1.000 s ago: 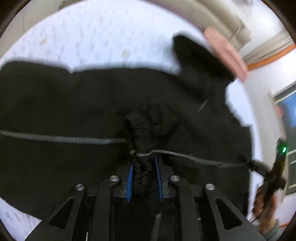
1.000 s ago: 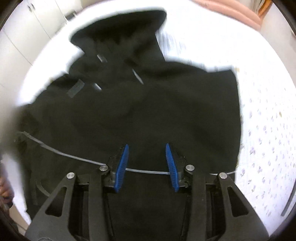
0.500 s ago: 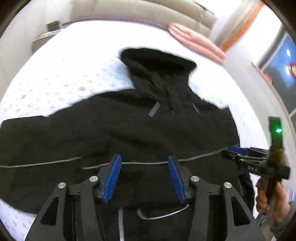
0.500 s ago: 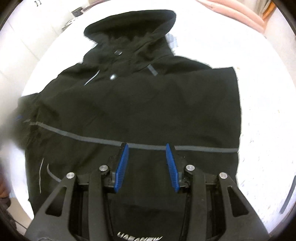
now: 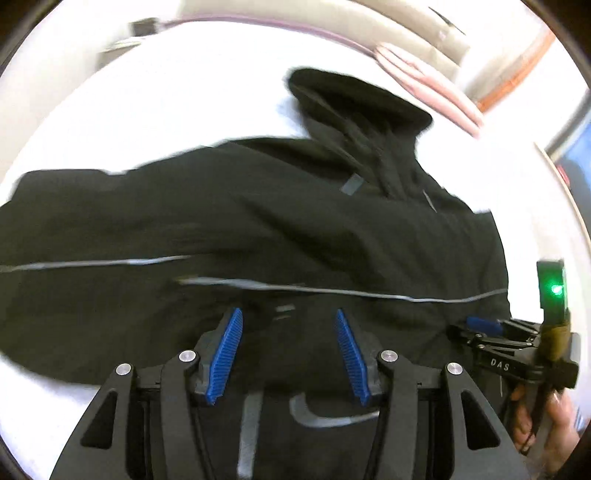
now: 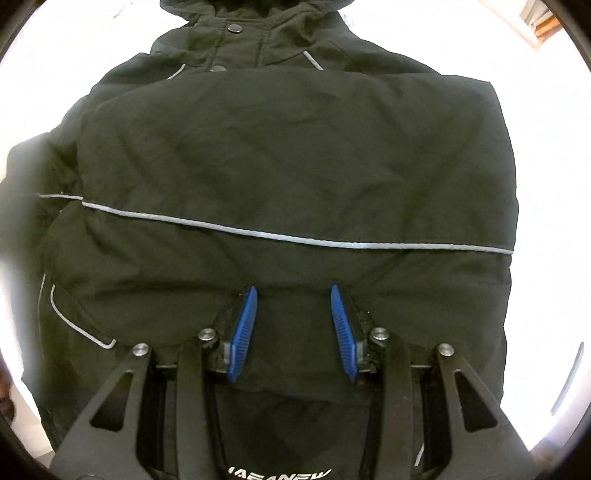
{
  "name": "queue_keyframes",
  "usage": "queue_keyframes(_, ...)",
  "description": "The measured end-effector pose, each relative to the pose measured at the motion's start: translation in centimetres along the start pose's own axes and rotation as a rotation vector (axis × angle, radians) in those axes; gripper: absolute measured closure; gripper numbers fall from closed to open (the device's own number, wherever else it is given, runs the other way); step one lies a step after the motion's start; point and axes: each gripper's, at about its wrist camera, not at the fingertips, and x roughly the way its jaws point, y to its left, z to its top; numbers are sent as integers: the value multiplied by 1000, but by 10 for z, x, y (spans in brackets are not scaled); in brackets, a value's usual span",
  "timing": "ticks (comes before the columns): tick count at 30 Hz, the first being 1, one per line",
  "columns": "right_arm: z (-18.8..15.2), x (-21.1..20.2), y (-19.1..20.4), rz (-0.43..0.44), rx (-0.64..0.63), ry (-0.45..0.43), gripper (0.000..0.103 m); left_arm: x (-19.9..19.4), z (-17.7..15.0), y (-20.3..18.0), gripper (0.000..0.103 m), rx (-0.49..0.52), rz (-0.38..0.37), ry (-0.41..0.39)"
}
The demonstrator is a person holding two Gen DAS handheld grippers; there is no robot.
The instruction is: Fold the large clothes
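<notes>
A black hooded jacket (image 5: pixel 258 221) with a thin grey reflective stripe (image 6: pixel 295 236) lies spread on a white bed sheet (image 5: pixel 147 110). Its hood (image 5: pixel 354 107) points away from me. In the right wrist view one side of the jacket (image 6: pixel 295 166) is folded over the front. My left gripper (image 5: pixel 288 317) hovers open over the lower part, with nothing between its blue pads (image 5: pixel 229 350). My right gripper (image 6: pixel 293 291) is also open above the hem area and holds nothing. In the left wrist view it shows at the right edge, held by a hand (image 5: pixel 546 417).
A pink folded cloth (image 5: pixel 436 92) lies beyond the hood near a beige headboard (image 5: pixel 388 22). White sheet (image 6: pixel 554 184) shows on both sides of the jacket. A wall with an orange strip (image 5: pixel 517 74) stands at the far right.
The left gripper, shut on a bunch of black fabric a second ago, has opened, let it go and pulled back and up. The right gripper has shifted over the jacket, jaws unchanged.
</notes>
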Motion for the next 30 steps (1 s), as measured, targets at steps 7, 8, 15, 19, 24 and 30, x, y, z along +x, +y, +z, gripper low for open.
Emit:
queue_keyframes(7, 9, -10, 19, 32, 9, 2, 63, -93, -20, 167, 49, -337, 284, -103)
queue_keyframes(8, 10, -11, 24, 31, 2, 3, 63, -104, -22, 191, 49, -390, 313, -120)
queue_keyframes(15, 9, -7, 53, 19, -20, -5, 62, -144, -38, 369, 45, -758, 283, -205)
queue_keyframes(19, 10, -9, 62, 5, -14, -5, 61, -124, -36, 410, 44, -830, 245, -201)
queue_keyframes(24, 4, -11, 68, -13, -19, 0, 58, -82, -31, 426, 42, -851, 229, -172)
queue_keyframes(30, 8, -8, 69, -23, -28, -2, 56, -73, -25, 427, 62, -818, 205, -201)
